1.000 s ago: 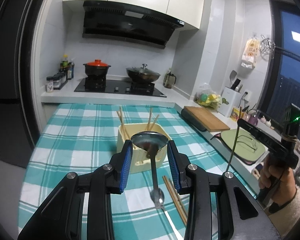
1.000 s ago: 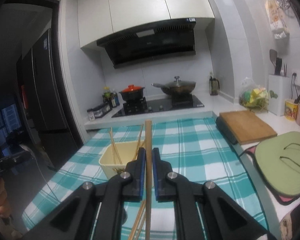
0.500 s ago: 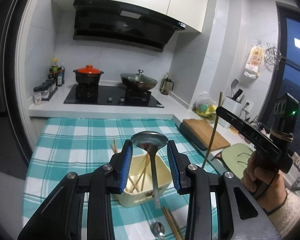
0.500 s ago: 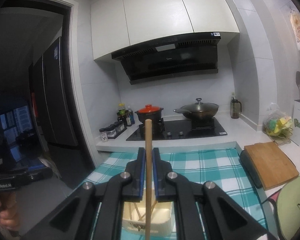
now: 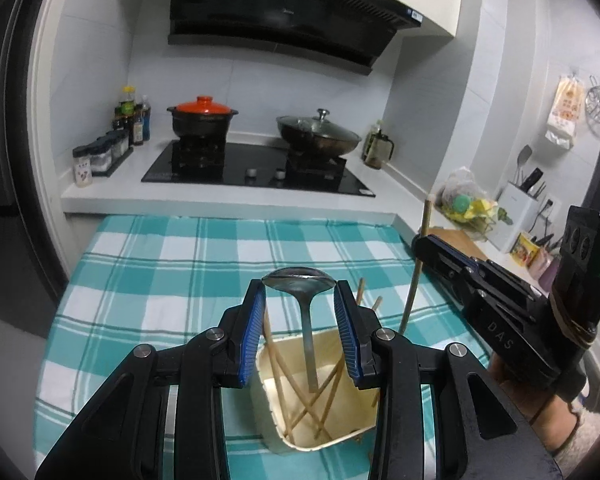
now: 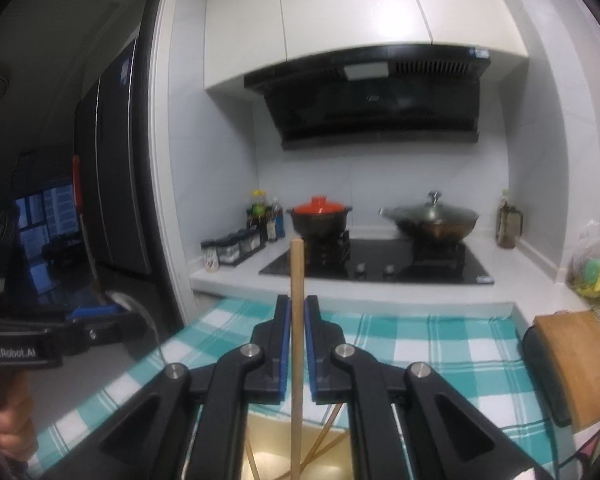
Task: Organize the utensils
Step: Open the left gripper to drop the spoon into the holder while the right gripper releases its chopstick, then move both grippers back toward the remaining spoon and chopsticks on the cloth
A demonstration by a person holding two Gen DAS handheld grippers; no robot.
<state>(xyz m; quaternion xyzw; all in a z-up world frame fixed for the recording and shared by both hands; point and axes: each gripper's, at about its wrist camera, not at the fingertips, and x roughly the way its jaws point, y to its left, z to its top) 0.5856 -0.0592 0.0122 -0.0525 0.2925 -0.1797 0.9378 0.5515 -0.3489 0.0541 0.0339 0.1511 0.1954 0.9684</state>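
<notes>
Two utensils are being carried to the cream bin at once, so the step in hand looks like the drop-off. In the left wrist view the left tool is clamping the bowl of a metal ladle between its blue pads at the centre of the frame, and the handle is hanging straight down into the bin at the lower centre, among several chopsticks leaning crosswise inside. At the right of that frame the right tool is pinching a single wooden chopstick, whose lower end is dipping behind the bin's far rim; whether it is inside I cannot tell. In the right wrist view the same chopstick is standing upright between the closed jaws of the right tool, with the bin just below. Next, each tool probably needs lowering a little, then opening so the pieces settle without tipping the bin on the checked table.
</notes>
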